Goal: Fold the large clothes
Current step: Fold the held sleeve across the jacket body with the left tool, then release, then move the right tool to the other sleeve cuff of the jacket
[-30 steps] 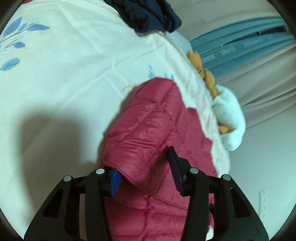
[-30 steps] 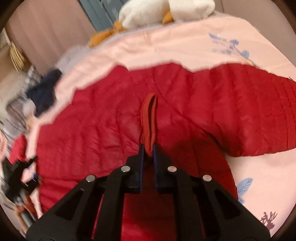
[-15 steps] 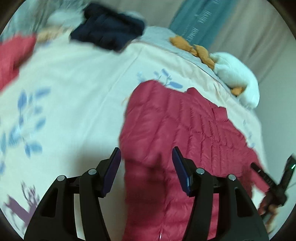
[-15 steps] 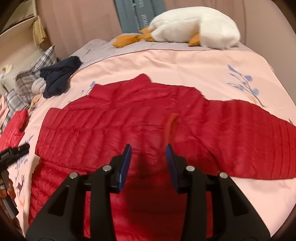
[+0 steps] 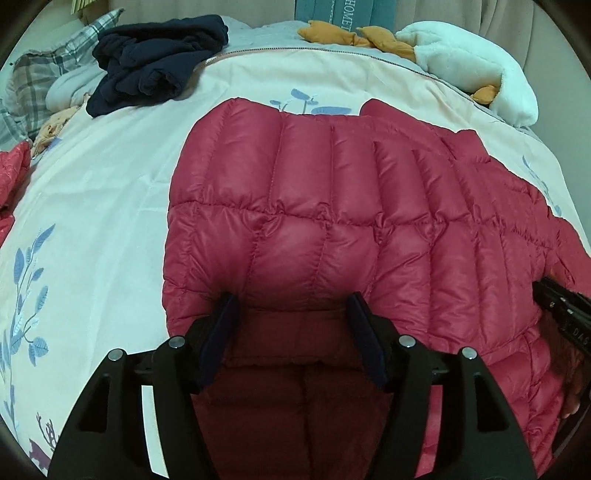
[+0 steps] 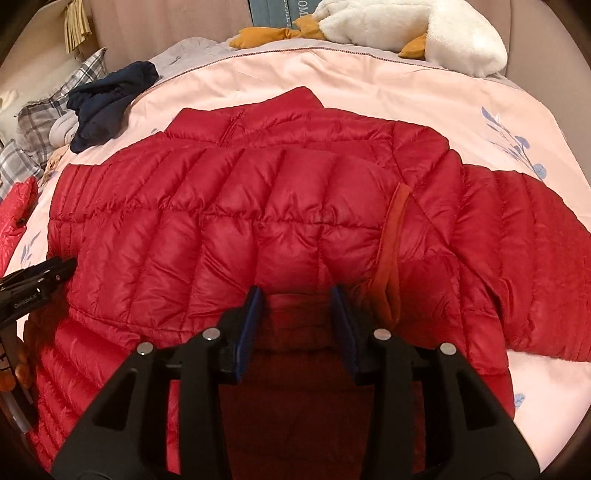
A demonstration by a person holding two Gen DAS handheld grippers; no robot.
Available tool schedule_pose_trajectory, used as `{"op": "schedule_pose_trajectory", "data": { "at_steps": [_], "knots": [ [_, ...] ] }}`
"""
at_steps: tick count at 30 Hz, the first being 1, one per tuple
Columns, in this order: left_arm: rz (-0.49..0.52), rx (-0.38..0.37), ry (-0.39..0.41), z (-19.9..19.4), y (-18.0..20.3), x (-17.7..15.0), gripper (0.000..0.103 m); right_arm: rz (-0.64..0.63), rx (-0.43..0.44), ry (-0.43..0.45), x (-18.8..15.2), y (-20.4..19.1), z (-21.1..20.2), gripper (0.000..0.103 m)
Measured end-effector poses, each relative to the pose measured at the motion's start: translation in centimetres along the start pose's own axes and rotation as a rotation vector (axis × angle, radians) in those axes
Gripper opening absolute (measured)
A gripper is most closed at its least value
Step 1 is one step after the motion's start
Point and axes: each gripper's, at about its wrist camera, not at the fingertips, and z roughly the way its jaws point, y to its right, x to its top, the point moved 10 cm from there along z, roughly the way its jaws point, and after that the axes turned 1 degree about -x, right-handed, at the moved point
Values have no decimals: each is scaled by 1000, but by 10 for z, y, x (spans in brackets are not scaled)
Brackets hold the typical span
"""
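Observation:
A red quilted puffer jacket (image 5: 332, 229) (image 6: 229, 229) lies flat on the pale floral bedspread (image 5: 103, 206). One sleeve is folded across its body, and that sleeve's orange-lined cuff (image 6: 391, 258) rests near the middle. The other sleeve (image 6: 535, 258) stretches out to the right. My left gripper (image 5: 291, 321) is open just above the jacket's near part, holding nothing. My right gripper (image 6: 297, 302) is also open over the jacket, a little left of the cuff. Each gripper shows at the edge of the other's view: the right gripper (image 5: 561, 310) and the left gripper (image 6: 33, 280).
A heap of navy clothes (image 5: 155, 62) (image 6: 107, 99) lies at the far left of the bed. A white plush goose (image 5: 476, 70) (image 6: 413, 33) lies along the head end. Plaid bedding (image 6: 40, 118) and another red garment (image 5: 11, 173) sit at the left edge.
My right gripper let go of the cuff and opened; the sleeve now lies folded across the jacket. Both grippers pulled back, so more of the bed shows.

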Motion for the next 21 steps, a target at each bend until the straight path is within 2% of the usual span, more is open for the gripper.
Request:
{"op": "schedule_pose_trajectory", "data": {
  "at_steps": [1, 2, 3, 4, 5, 8, 11, 13, 15, 21],
  "knots": [
    [-7, 2, 0, -2, 1, 2, 65, 19, 13, 2, 2, 2, -1, 42],
    [-20, 6, 3, -7, 0, 3, 65, 42, 30, 9, 3, 2, -5, 48],
    [-28, 9, 7, -11, 1, 3, 66, 70, 63, 20, 3, 2, -13, 60],
    [-38, 5, 18, -20, 2, 1, 69, 84, 82, 36, 4, 1, -20, 65],
    [-37, 1, 30, -26, 4, 0, 78, 88, 92, 55, 4, 0, -27, 70],
    [3, 19, 103, -55, 12, -5, 82, 44, 76, 105, 0, -3, -52, 72],
    [37, 17, 137, -80, 24, -13, 93, 48, 97, 123, -8, -7, -73, 76],
    [47, -4, 162, -98, 34, -20, 93, 62, 121, 140, -12, -9, -88, 79],
    [57, -11, 173, -110, 41, -25, 95, 75, 136, 155, -17, -11, -100, 85],
    [69, -43, 184, -142, 61, -41, 102, 102, 175, 170, -43, -14, -136, 94]
  ]
}}
